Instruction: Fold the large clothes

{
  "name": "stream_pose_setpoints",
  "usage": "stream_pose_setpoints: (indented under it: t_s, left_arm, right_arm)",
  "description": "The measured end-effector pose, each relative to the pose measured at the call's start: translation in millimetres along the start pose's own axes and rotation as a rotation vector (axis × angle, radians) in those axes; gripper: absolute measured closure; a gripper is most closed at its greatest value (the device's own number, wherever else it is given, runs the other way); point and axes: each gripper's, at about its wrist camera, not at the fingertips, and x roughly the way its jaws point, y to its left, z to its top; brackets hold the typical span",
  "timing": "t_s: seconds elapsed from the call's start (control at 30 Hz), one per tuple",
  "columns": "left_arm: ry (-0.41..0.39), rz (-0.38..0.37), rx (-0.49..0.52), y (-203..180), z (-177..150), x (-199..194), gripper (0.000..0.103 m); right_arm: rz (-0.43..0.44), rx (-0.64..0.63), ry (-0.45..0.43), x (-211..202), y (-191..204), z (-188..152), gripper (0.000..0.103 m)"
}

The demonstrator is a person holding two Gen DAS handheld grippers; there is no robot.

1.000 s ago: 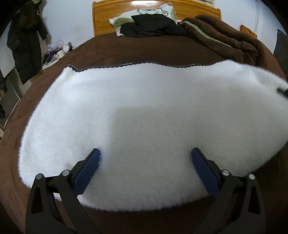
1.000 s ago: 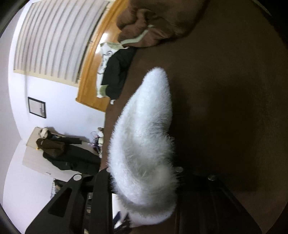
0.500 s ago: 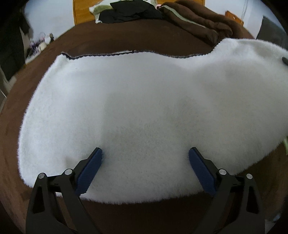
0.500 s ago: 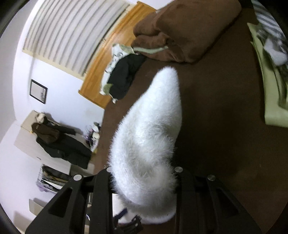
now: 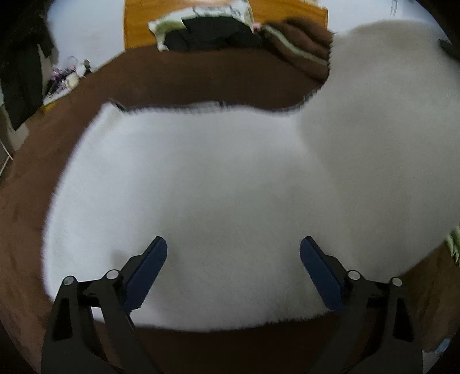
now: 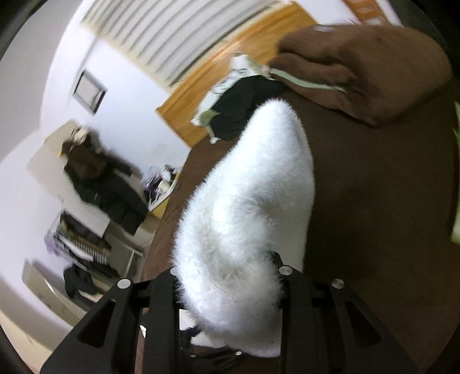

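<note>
Where R gripper clamps it, white fluffy garment rises off brown bed.

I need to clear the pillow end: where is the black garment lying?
In the left wrist view, the black garment lies top centre on the pillow by the wooden headboard, left of the brown blanket.

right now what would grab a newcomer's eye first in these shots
The big white fluffy garment spread over the brown bedspread dominates the left wrist view, with the open left gripper above its near edge. In the right wrist view the right gripper is shut on a bunched end of it, lifted off the bed. Behind, a black garment lies by the wooden headboard.
</note>
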Motion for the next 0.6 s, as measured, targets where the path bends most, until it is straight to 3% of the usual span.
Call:
stream_pose_setpoints:
  t_s: [0.17, 0.33, 0.6]
  left_arm:
    - [-0.054, 0.077, -0.013, 39, 19, -46, 0.009]
    - [-0.027, 0.148, -0.051, 93, 18, -72, 0.007]
    - [0.007, 0.158, -0.314, 187, -10, -82, 0.007]
  right_arm:
    - [0.071, -0.093, 0.046, 29, 46, -2, 0.075]
    - [0.078, -0.159, 0.090, 66, 86, -14, 0.075]
    - [0.025, -0.301, 0.210, 144, 151, -54, 0.075]
